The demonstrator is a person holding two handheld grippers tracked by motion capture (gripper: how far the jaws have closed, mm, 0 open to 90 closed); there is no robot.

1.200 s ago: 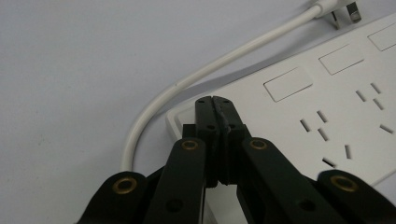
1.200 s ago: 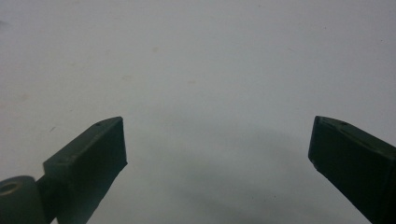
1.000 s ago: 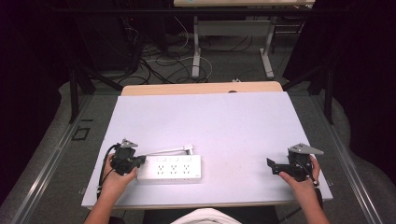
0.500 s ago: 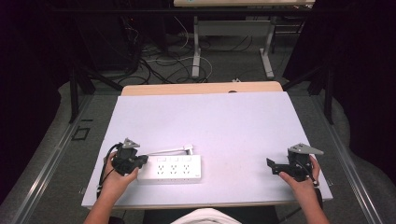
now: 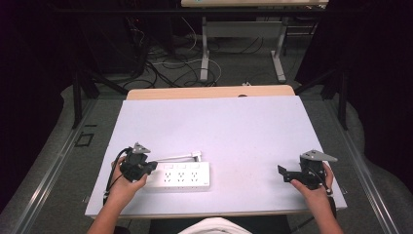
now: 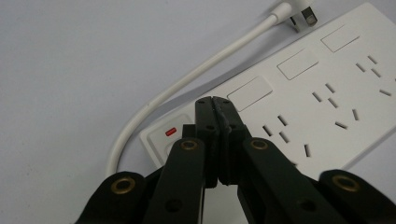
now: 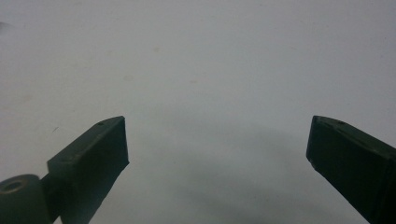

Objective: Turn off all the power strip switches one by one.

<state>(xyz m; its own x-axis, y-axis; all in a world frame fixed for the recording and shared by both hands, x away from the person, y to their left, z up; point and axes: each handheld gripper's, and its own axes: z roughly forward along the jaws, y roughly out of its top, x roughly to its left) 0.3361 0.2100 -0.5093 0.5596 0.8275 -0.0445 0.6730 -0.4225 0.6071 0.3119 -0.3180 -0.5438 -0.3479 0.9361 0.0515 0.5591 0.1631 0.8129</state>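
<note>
A white power strip [image 5: 182, 176] lies flat near the table's front left, with its white cable and plug [image 5: 196, 156] curling along its far side. My left gripper [image 5: 152, 166] hovers at the strip's left end, jaws shut together with nothing between them. In the left gripper view the closed tips [image 6: 214, 103] sit over the strip [image 6: 327, 93] between its red switch [image 6: 170, 131] and the first socket cover; contact cannot be told. The plug [image 6: 299, 14] rests at top right. My right gripper [image 5: 282, 173] rests at the front right, jaws wide open over bare table [image 7: 201, 70].
The white tabletop [image 5: 219, 131] has a wooden strip along its far edge [image 5: 209, 91]. Behind the table are desk legs and loose cables on the floor [image 5: 195, 63]. The person's forearms come in from the bottom edge.
</note>
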